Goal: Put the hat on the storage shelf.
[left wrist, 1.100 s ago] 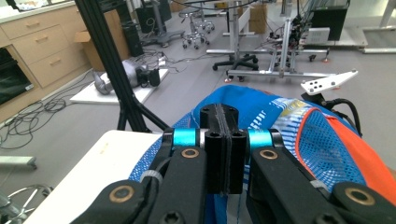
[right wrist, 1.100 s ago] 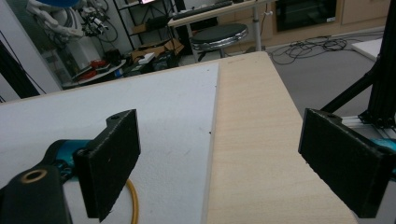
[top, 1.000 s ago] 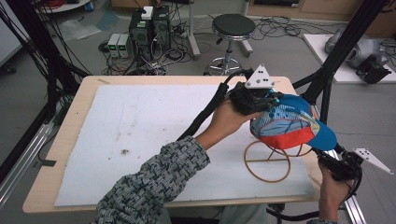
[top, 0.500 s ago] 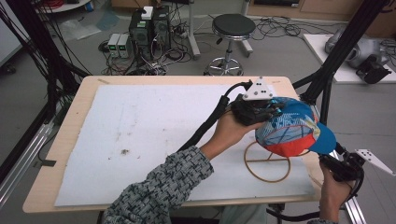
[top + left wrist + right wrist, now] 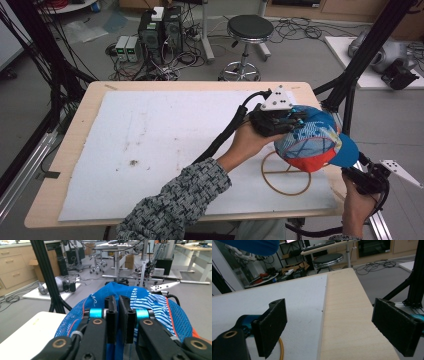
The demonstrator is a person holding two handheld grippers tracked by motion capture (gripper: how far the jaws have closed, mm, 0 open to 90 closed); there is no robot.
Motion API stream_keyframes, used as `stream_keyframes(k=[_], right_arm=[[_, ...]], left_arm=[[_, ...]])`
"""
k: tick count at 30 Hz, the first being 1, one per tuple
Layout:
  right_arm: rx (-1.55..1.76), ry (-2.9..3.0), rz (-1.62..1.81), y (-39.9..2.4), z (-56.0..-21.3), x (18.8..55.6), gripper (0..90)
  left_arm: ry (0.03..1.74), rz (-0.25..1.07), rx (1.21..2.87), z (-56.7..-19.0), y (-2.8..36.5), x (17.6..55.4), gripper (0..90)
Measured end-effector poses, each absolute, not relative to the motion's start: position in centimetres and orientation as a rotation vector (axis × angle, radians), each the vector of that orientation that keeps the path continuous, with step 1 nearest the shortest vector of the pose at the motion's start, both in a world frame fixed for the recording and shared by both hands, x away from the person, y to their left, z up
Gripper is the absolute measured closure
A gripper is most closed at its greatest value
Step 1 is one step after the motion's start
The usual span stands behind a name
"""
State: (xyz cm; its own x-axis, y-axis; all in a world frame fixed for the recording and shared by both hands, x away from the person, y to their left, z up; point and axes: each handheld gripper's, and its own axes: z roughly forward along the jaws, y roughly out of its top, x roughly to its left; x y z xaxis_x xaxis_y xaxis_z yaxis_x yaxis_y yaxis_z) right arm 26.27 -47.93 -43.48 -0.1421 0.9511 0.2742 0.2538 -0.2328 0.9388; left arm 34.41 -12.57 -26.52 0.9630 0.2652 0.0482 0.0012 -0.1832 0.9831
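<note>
Up close, the left gripper [image 5: 119, 315] has its 2 fingers clamped on the blue cap [image 5: 310, 137], held above a tan ring [image 5: 287, 175] at the surface's [image 5: 150, 140] right side. Nearer – off the right corner – the right gripper's [image 5: 329, 327] fingers stand wide apart, empty.

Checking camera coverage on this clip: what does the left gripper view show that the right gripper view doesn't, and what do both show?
Left gripper view: the left gripper, jaws closed on the blue cap's fabric, and the grey three-cornered plate beyond it.

Right gripper view: the right gripper, jaws wide apart over the wooden table, the white mat, and a bit of the yellow ring.

Both: the cap, a stool and lab floor.
</note>
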Motion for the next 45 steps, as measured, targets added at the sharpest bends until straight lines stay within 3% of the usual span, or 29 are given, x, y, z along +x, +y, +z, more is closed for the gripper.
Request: stream_keyframes(k=[17,26,35,45], right_arm=[[1.450,1.427,1.406,-47.7,-43.6,26.6,11.9],[1.439,1.445,1.408,-47.5,-43.7,26.8,11.9],[1.452,1.489,1.398,-46.9,-43.8,27.0,11.9],[1.450,1.496,1.399,-46.6,-43.8,27.1,11.9]], left_arm=[[0.224,0.237,1.738,-26.3,-11.7,34.6,53.5],[0.245,0.276,1.700,-25.6,-9.5,34.3,48.1],[0.320,0.360,1.642,-24.9,-4.1,34.0,41.9],[0.498,0.506,1.584,-26.0,5.9,32.8,35.7]])
